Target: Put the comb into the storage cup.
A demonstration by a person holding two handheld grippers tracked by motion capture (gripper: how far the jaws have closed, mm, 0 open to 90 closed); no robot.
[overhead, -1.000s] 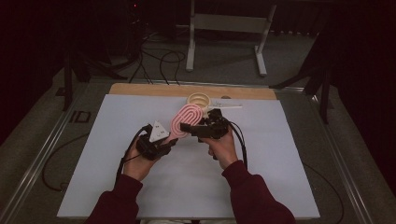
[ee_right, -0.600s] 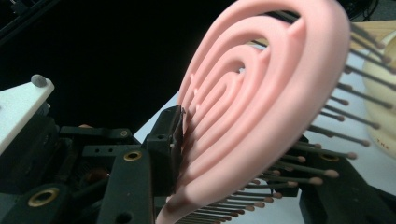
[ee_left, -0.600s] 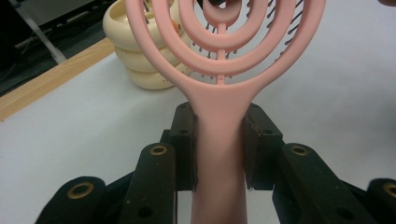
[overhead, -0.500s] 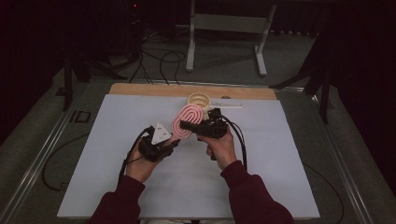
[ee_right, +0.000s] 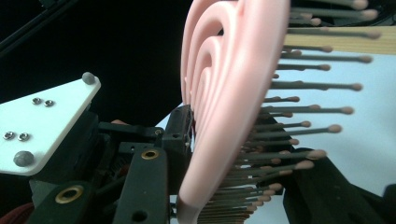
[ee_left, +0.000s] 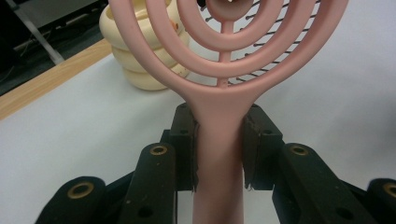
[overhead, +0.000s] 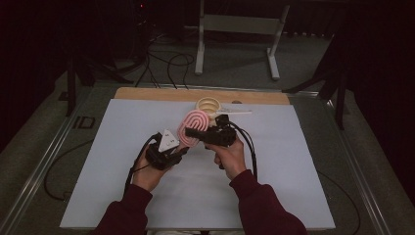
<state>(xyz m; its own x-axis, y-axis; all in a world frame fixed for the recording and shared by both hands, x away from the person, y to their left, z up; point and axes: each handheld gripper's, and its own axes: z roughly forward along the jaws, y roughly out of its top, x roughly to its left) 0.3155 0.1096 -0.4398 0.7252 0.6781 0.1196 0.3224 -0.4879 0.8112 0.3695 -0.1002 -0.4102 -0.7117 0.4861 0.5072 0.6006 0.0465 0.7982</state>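
pink brush (overhead: 194, 127) | we hold it up over the white table (overhead: 293, 186) by the cream rings (overhead: 208, 104); left claw (overhead: 180, 152) pinches its handle | right claw (overhead: 198, 137) has moved in round its head; grip unclear | maybe a swap between hands

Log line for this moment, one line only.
left gripper: shut on hairbrush handle | right gripper: jaws either side of brush head, grip unclear | brush off table | cream ring stack behind
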